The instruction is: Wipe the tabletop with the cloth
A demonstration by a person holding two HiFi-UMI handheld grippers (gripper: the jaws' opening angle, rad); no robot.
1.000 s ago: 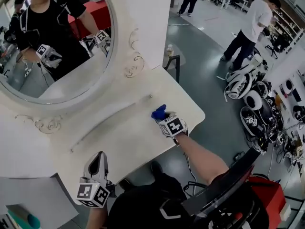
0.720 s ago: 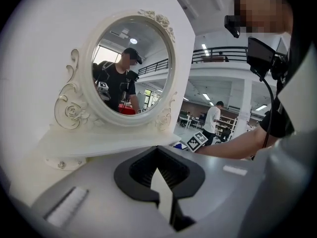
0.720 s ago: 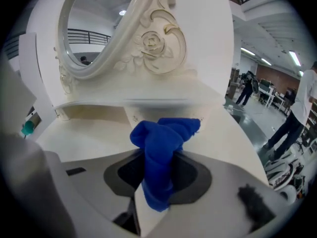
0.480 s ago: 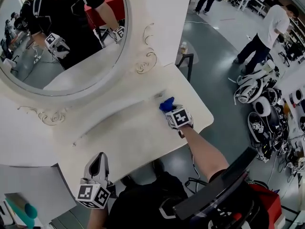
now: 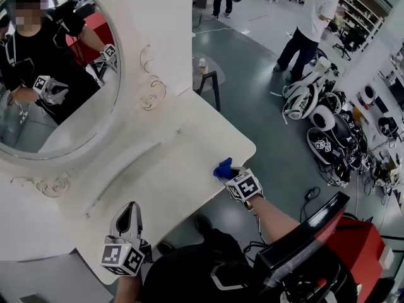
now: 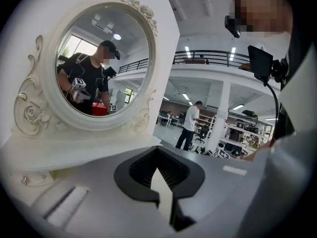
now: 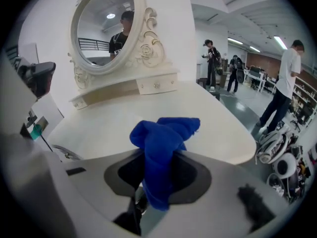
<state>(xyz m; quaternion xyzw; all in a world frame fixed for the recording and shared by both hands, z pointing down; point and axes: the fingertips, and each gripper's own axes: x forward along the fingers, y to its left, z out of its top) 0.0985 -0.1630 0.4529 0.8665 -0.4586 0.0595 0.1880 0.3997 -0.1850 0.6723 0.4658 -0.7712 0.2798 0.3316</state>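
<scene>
- right gripper (image 5: 228, 174) pinched a crumpled, soft blue cloth (image 5: 222, 167) at the glossy cream tabletop (image 5: 170, 169), by its rounded edge
- left gripper (image 5: 129, 218) had jaws pressed together, by the tabletop's near edge

**Inspector:** Which surface was examined?

**Assistant:** A white tabletop (image 5: 189, 169) with a rounded front edge. It stood on a grey floor (image 5: 265, 118).

**Inspector:** What stood on it?

**Assistant:** A white mirror unit (image 5: 158, 43) ran along the back. It had an upright oval mirror (image 5: 57, 100) in a carved scrollwork frame. Below that was a low drawer base (image 7: 148, 87) with small knobs, resting directly on the top.

**Inspector:** Anything further?

**Assistant:** A bunched blue cloth (image 5: 222, 168) was at the front right edge, well apart from the mirror unit. Whether it touched the surface could not be confirmed.
</scene>
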